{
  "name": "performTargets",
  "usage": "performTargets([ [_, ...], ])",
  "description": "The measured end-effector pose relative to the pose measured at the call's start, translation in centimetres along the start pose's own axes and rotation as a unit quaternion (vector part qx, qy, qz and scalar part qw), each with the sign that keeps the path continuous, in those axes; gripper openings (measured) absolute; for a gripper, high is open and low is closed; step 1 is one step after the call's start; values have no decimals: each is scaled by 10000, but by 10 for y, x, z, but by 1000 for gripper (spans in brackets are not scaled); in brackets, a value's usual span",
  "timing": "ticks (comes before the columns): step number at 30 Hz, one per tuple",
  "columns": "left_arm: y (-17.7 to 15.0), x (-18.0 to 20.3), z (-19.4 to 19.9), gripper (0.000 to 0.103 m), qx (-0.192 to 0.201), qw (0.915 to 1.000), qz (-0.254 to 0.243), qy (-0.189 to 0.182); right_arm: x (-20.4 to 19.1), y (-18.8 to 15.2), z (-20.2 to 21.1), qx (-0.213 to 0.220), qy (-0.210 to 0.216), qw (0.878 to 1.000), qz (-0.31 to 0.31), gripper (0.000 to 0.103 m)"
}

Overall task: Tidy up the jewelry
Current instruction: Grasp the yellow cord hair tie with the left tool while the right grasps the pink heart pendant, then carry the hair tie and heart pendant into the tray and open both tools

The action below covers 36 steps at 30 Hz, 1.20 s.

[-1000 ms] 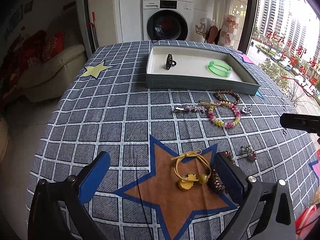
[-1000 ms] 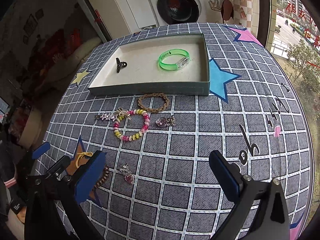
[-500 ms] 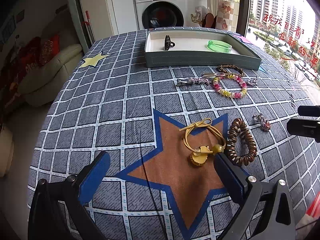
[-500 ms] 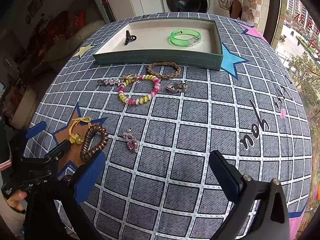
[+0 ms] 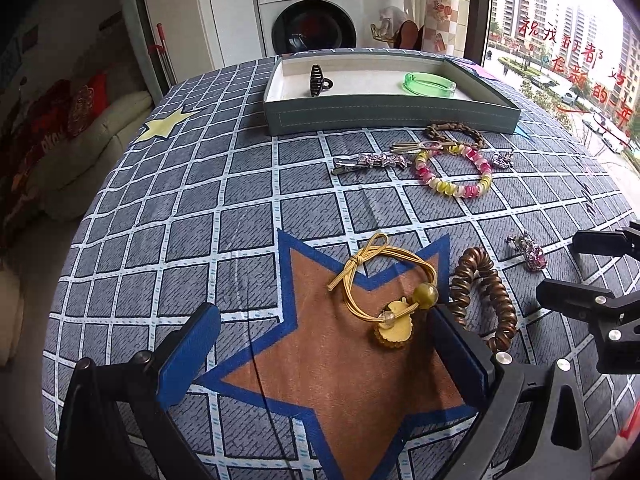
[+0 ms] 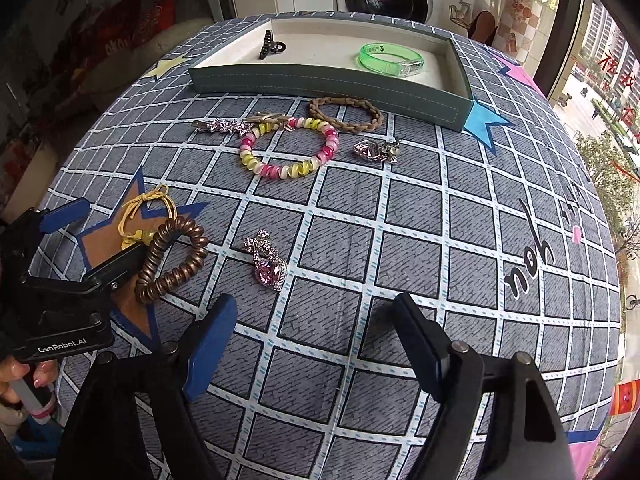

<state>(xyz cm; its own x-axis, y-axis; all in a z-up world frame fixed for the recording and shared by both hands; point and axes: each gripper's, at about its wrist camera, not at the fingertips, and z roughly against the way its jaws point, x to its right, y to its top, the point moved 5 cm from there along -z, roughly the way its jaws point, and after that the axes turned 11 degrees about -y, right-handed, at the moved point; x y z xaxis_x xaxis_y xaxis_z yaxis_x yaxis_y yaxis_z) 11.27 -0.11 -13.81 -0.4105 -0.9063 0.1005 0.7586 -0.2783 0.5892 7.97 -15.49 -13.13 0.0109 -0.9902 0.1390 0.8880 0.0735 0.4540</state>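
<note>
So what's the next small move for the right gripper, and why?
Probably ease the right gripper forward and down over the pink heart brooch. The brooch lies just ahead of the fingertips, loose on the cloth, with nothing between the jaws, which are closing. The tray so far holds only the black claw clip and green bangle, so the brooch still needs moving there.

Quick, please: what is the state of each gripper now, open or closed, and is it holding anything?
Left gripper: open, holding nothing; the yellow hair tie lies between its fingers, ungripped.
Right gripper: jaws closing, nothing between them.
</note>
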Motion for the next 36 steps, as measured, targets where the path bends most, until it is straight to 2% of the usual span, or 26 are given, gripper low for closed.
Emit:
performTargets([
  [5,8,6,-4,101,4,9999,-29,-143,-8,8,-4,70,-79,9999,110,78],
  [9,12,8,-7,89,-17,9994,36,-346,-12,14,-6,142,-132,9997,166,70],
  [12,14,12,-6,75,-5,9991,0,-425,-15,17,-6,169,-124,9996,204,62],
  [15,15,18,-5,51,-26,9986,-119,-518,-18,18,-4,186,-86,9995,251,50],
  [17,16,21,-5,29,-52,9982,-182,-568,-21,18,-3,193,-65,9994,296,41],
  [18,16,22,-4,29,-62,9981,-188,-580,-22,18,-2,197,-60,9993,311,38],
  [20,15,22,-4,28,-56,9979,-165,-622,-24,17,-1,199,-44,9993,310,22],
  [21,15,22,-3,28,-60,9976,-132,-671,-24,17,-1,197,-42,9994,295,19],
  [27,14,21,7,27,42,9967,13,-815,-12,16,3,191,166,9997,-34,19],
  [36,30,19,30,27,311,9946,184,-968,22,24,23,326,430,9972,-527,19],
])
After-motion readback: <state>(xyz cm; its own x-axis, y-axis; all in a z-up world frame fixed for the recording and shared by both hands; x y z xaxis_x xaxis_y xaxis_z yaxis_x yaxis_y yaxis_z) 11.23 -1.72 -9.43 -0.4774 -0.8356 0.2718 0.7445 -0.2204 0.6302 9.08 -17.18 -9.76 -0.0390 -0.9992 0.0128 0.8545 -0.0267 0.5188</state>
